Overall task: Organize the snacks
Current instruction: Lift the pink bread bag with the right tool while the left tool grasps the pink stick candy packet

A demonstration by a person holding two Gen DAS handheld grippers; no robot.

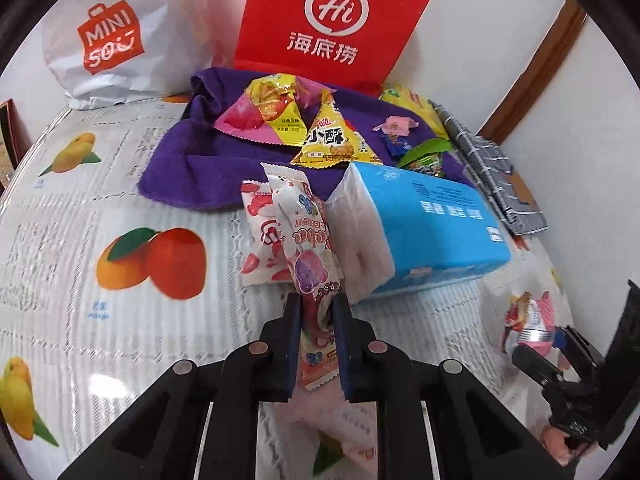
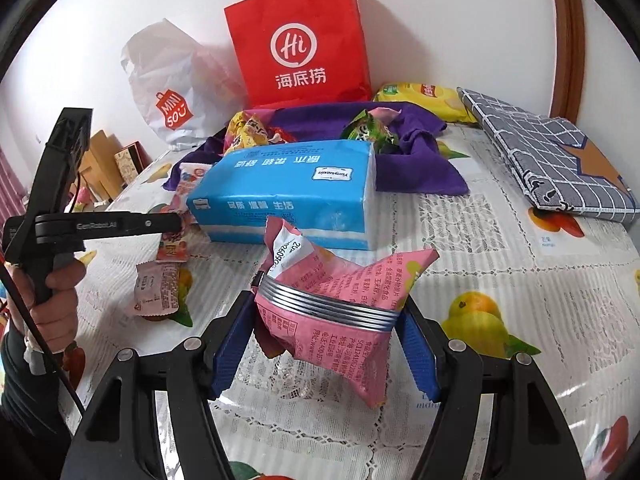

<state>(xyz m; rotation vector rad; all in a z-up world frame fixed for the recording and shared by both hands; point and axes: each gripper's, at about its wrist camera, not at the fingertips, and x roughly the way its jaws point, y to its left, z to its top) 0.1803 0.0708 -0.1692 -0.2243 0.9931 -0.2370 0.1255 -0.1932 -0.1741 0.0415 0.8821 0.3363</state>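
The left gripper [image 1: 316, 312] pinches a pink candy wrapper [image 1: 306, 248]; the right gripper [image 2: 326, 320], half open, clasps a pink snack bag [image 2: 340, 292] near the tissue pack [image 2: 288, 188].

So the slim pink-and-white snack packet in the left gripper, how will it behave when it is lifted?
The snack packet is thin film pinched near one end by the left gripper, so its long free end will probably droop or swing. It looks light. The glossy wrapper may slip if the grip loosens.

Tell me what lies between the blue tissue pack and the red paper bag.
In both wrist views, the purple towel lies there, carrying snack packets such as the yellow triangular one. The tissue pack sits nearest, the red bag stands behind.
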